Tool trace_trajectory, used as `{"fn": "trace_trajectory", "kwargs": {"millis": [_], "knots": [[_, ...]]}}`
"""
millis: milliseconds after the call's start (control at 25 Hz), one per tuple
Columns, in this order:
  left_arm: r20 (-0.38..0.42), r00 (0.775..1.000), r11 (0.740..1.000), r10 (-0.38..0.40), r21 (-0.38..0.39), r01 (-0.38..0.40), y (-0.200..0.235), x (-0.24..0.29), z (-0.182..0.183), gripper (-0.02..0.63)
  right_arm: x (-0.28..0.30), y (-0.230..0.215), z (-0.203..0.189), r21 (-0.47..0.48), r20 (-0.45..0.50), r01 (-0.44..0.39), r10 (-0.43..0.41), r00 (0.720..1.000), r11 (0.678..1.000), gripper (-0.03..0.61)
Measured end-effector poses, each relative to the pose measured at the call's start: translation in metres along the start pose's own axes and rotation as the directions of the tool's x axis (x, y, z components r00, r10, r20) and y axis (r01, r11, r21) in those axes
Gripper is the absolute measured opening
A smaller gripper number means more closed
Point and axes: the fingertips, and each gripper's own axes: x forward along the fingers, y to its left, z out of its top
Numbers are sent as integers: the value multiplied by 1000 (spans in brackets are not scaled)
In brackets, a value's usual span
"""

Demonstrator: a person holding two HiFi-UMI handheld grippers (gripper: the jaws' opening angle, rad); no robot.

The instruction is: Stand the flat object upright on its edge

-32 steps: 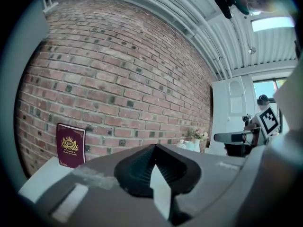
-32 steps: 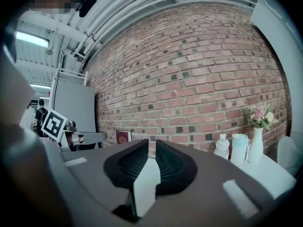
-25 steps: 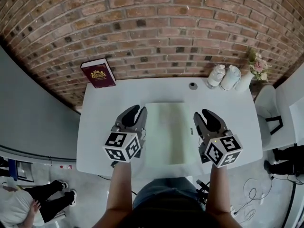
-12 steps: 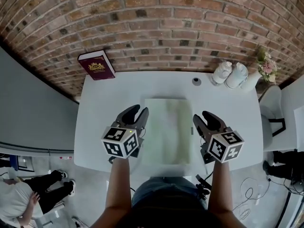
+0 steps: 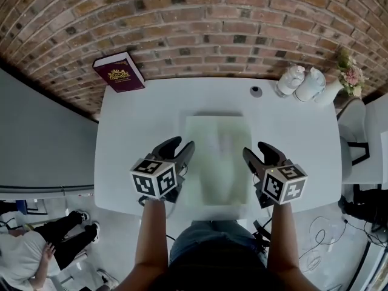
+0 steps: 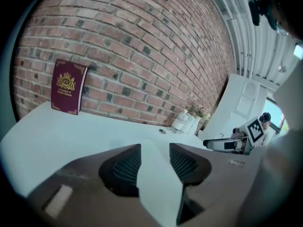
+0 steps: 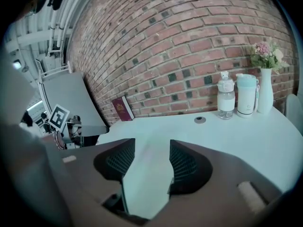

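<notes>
A pale, greenish-white flat object [image 5: 215, 156] lies flat in the middle of the white table [image 5: 133, 132]. My left gripper [image 5: 176, 149] hovers at its left long edge, with the inner fingertip just over that edge. The right gripper [image 5: 257, 153] is beside the object's right long edge. Both point toward the brick wall. Both pairs of jaws are opening. In the left gripper view [image 6: 155, 157] and the right gripper view [image 7: 152, 155] only pale surface shows in the gap, and no pad presses on anything.
A maroon book [image 5: 118, 72] leans on the brick wall at the table's far left corner. At the far right stand a bottle [image 5: 291, 79], a mug [image 5: 310, 83] and a flower vase [image 5: 348, 71], with a small round disc [image 5: 256, 91] nearby. A white chair [image 5: 357, 132] stands right of the table.
Both grippers' jaws have spread wider. The hands have slid back toward the near end of the flat object, which still lies flat.
</notes>
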Motion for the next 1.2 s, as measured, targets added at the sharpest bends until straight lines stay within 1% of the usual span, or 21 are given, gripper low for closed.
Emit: {"fn": "trace_trajectory", "kwargs": {"millis": [160, 440, 600, 680, 800, 960, 1120, 1200], "knots": [[-52, 999, 999, -3, -42, 1, 5, 4, -24, 206, 3, -9, -19, 23, -32, 23, -22, 999, 999, 238], [-134, 991, 996, -10, -88, -2, 17, 5, -55, 242, 15, -15, -54, 56, -139, 36, -28, 990, 998, 275], [-178, 983, 994, -35, -110, 15, 20, 8, -72, 277, 22, -18, -73, 72, -208, 31, -16, 978, 997, 319], [-201, 978, 992, -51, -123, 27, 18, 10, -81, 292, 24, -20, -81, 89, -235, 33, -11, 972, 995, 325], [-233, 970, 988, -75, -148, 41, 18, 12, -92, 293, 27, -24, -92, 115, -266, 34, -3, 964, 993, 325], [-245, 963, 977, -110, -204, 60, 20, 16, -101, 293, 32, -28, -103, 136, -297, 26, 15, 955, 990, 325], [-248, 958, 955, -145, -289, 70, 22, 19, -112, 293, 37, -29, -113, 153, -339, 11, 42, 940, 988, 325], [-255, 955, 945, -153, -320, 66, 23, 20, -117, 293, 39, -29, -114, 162, -354, -4, 62, 933, 987, 325]]}}
